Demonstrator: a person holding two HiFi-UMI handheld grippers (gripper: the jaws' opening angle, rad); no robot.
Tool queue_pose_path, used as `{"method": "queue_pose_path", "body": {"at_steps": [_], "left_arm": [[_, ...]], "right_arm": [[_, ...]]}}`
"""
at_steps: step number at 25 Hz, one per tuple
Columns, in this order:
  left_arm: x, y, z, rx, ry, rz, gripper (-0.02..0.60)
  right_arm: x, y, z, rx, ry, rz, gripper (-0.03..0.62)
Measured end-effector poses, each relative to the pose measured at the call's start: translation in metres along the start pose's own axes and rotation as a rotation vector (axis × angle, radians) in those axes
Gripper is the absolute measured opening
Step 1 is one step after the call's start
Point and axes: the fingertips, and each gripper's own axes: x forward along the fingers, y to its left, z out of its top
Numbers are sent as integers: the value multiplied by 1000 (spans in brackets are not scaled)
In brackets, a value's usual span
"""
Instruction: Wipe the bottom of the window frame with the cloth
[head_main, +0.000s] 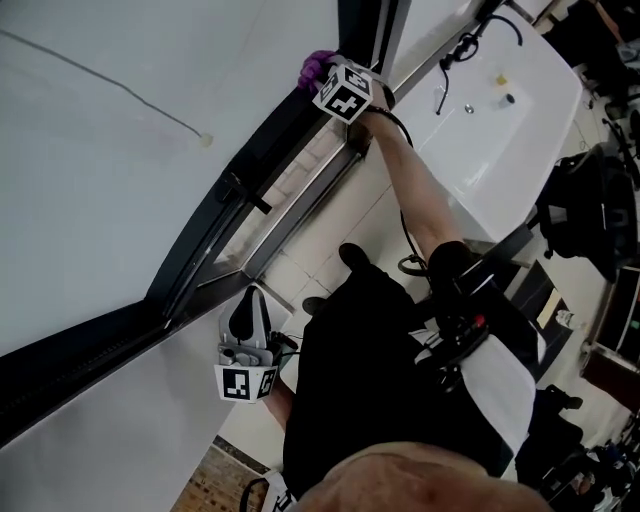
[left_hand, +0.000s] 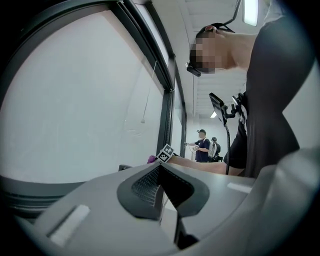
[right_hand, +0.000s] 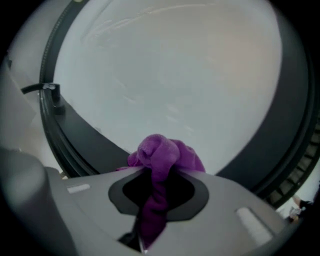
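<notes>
Right claw is gripping bunched purple cloth at dark window frame; left claw is hanging closed, empty.

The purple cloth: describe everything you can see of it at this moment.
The purple cloth looks like soft, fuzzy fabric, perhaps microfibre, crumpled into a wad. The right gripper is shut on it: a twisted strip runs down between the jaws, and the bunched bulk bulges past their tips. It points at the pale window pane, close to the dark window frame; whether it touches either cannot be told. The head view shows only a small purple edge past the gripper.
</notes>
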Motion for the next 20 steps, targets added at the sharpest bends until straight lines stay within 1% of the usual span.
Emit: {"method": "queue_pose_path", "body": {"at_steps": [3, 4, 6, 9, 10, 11, 12, 13, 15, 16, 17, 18, 19, 20], "left_arm": [[3, -2, -1, -1, -4, -7, 0], [5, -3, 0, 1, -8, -9, 0], [8, -5, 5, 9, -22, -15, 0], [8, -6, 11, 24, -32, -29, 0], [5, -6, 11, 24, -30, -27, 0], [2, -4, 9, 21, -28, -21, 0], [-1, -1, 8, 16, -27, -12, 0], [-3, 2, 6, 10, -27, -4, 0], [-4, 6, 4, 2, -31, 4, 0], [-5, 7, 4, 1, -31, 3, 0], [-5, 7, 4, 2, -32, -1, 0], [-5, 7, 4, 2, -32, -6, 0], [-5, 7, 4, 2, -33, -8, 0], [-5, 7, 4, 1, -34, -7, 0]], "right_arm": [[4, -48, -25, -5, 116, -153, 63], [6, -58, -30, -24, 156, -207, 62], [10, -64, -34, -77, 211, -282, 61], [-1, -68, -41, -132, 268, -375, 63], [-16, -67, -40, -132, 266, -410, 66], [-36, -58, -32, -112, 223, -424, 66], [-57, -39, -12, -71, 125, -387, 67], [-78, -10, 16, -18, -18, -290, 67], [-109, 62, 79, 65, -324, 16, 67], [-117, 98, 103, 71, -426, 158, 67], [-117, 129, 119, 47, -475, 260, 67], [-110, 154, 127, -2, -469, 313, 67], [-95, 172, 128, -69, -420, 322, 67], [-75, 185, 124, -140, -345, 300, 67]]}}
